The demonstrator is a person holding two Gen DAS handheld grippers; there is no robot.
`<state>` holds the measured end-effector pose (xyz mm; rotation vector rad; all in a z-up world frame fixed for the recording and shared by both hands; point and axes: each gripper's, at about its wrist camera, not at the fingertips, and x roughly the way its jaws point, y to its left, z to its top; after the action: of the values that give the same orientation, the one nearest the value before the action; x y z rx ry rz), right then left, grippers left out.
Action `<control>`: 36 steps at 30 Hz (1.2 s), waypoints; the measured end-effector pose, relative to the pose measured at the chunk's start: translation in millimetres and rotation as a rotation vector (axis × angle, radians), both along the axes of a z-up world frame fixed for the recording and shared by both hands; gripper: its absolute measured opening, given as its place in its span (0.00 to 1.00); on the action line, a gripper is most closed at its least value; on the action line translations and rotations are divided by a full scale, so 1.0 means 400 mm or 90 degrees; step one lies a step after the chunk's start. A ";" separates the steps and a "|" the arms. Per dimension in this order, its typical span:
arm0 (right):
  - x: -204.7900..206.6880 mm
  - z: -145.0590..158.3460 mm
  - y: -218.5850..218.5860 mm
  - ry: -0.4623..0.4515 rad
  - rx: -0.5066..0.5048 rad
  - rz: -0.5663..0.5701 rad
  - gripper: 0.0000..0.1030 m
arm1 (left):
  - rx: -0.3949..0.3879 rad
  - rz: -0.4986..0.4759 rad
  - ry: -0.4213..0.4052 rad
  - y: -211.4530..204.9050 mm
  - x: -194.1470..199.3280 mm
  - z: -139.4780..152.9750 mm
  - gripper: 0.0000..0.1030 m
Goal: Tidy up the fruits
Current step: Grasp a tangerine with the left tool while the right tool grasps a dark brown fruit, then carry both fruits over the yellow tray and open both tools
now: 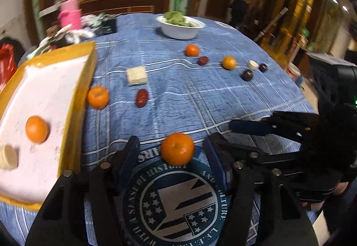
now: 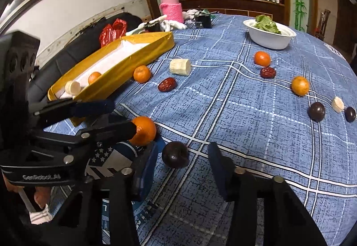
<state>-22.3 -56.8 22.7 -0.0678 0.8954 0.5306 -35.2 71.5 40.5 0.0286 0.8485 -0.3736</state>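
Observation:
In the left wrist view an orange [image 1: 177, 149] sits on the blue checked cloth between the fingertips of my left gripper [image 1: 173, 145], with gaps on both sides, so the gripper is open. In the right wrist view a dark plum [image 2: 175, 154] lies between the fingertips of my right gripper [image 2: 183, 150], closer to the left finger and untouched; this gripper is open too. The yellow box [image 1: 87, 81] with a white lining holds an orange [image 1: 36, 129] and a banana piece [image 1: 7, 158]. The two grippers are side by side near the table's front.
Loose on the cloth are an orange [image 1: 97, 97] against the box, a red date [image 1: 141, 97], a banana piece [image 1: 136, 76], and farther oranges, dates and plums [image 1: 247, 74]. A white bowl of greens [image 1: 180, 31] and a pink-sleeved jar [image 1: 70, 13] stand at the back.

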 end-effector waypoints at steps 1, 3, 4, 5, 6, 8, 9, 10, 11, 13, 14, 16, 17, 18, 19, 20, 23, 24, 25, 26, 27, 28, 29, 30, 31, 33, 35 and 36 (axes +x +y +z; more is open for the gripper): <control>0.001 -0.004 0.008 0.000 -0.006 0.008 0.38 | 0.000 -0.019 -0.001 -0.006 -0.002 -0.002 0.50; -0.003 -0.014 0.020 -0.003 -0.021 0.018 0.36 | 0.005 -0.038 -0.003 -0.011 -0.002 -0.009 0.50; -0.004 -0.019 0.025 -0.005 -0.029 0.021 0.36 | -0.003 -0.046 0.000 -0.009 0.001 -0.010 0.49; -0.003 -0.022 0.028 -0.005 -0.032 0.022 0.35 | -0.011 -0.053 0.004 -0.006 0.003 -0.010 0.42; -0.002 -0.024 0.029 -0.004 -0.032 0.025 0.35 | -0.015 -0.057 0.011 -0.006 0.008 -0.013 0.38; -0.004 -0.027 0.036 -0.004 -0.036 0.034 0.32 | 0.006 -0.055 0.008 -0.014 0.014 -0.020 0.36; -0.003 -0.029 0.039 -0.005 -0.039 0.036 0.31 | 0.020 -0.053 0.007 -0.019 0.018 -0.024 0.36; -0.001 -0.033 0.042 -0.002 -0.041 0.039 0.31 | 0.030 -0.048 0.008 -0.020 0.022 -0.028 0.36; 0.001 -0.035 0.042 0.000 -0.042 0.040 0.30 | 0.032 -0.043 0.013 -0.017 0.026 -0.032 0.36; 0.005 -0.034 0.039 0.001 -0.036 0.038 0.27 | 0.045 -0.034 0.025 -0.013 0.033 -0.042 0.36; 0.007 -0.035 0.036 0.003 -0.031 0.037 0.26 | 0.057 -0.030 0.031 -0.012 0.035 -0.051 0.36; 0.008 -0.035 0.033 0.006 -0.027 0.037 0.26 | 0.069 -0.021 0.047 -0.010 0.044 -0.070 0.36; 0.007 -0.035 0.034 0.005 -0.028 0.038 0.25 | 0.050 -0.023 0.046 -0.004 0.044 -0.066 0.36; 0.007 -0.036 0.036 0.005 -0.030 0.040 0.25 | 0.036 -0.024 0.049 -0.001 0.044 -0.065 0.36; 0.006 -0.036 0.039 0.003 -0.034 0.040 0.25 | 0.036 -0.023 0.052 -0.003 0.045 -0.068 0.36; 0.005 -0.035 0.041 0.002 -0.038 0.041 0.25 | 0.043 -0.023 0.050 -0.008 0.045 -0.069 0.36; 0.007 -0.037 0.046 -0.002 -0.046 0.041 0.25 | 0.064 -0.023 0.043 -0.018 0.042 -0.070 0.28; 0.007 -0.037 0.049 -0.004 -0.051 0.041 0.24 | 0.065 -0.020 0.042 -0.015 0.043 -0.070 0.28; 0.006 -0.037 0.052 -0.008 -0.057 0.042 0.24 | 0.056 -0.020 0.045 -0.010 0.045 -0.069 0.28; 0.004 -0.036 0.054 -0.010 -0.061 0.041 0.24 | 0.047 -0.020 0.047 -0.004 0.047 -0.068 0.27; 0.003 -0.036 0.054 -0.011 -0.063 0.041 0.24 | 0.044 -0.019 0.047 -0.001 0.045 -0.068 0.27; 0.004 -0.036 0.054 -0.010 -0.062 0.039 0.24 | 0.044 -0.019 0.047 -0.001 0.046 -0.067 0.27; 0.004 -0.035 0.053 -0.010 -0.060 0.036 0.24 | 0.043 -0.021 0.045 -0.002 0.043 -0.065 0.27; 0.005 -0.035 0.052 -0.010 -0.059 0.035 0.23 | 0.041 -0.020 0.041 -0.001 0.040 -0.062 0.27; 0.005 -0.034 0.050 -0.011 -0.058 0.034 0.23 | 0.039 -0.019 0.037 0.001 0.036 -0.058 0.27; 0.003 -0.031 0.047 -0.012 -0.056 0.030 0.23 | 0.034 -0.013 0.030 0.005 0.031 -0.049 0.27; 0.001 -0.023 0.037 -0.015 -0.045 0.024 0.23 | 0.028 -0.005 0.022 0.013 0.024 -0.037 0.27; -0.001 -0.018 0.032 -0.018 -0.041 0.020 0.23 | 0.024 0.001 0.016 0.019 0.018 -0.028 0.27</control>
<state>-22.5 -44.0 15.6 -0.1469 0.8855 0.5287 -28.0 78.9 29.4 0.0583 0.8800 -0.3575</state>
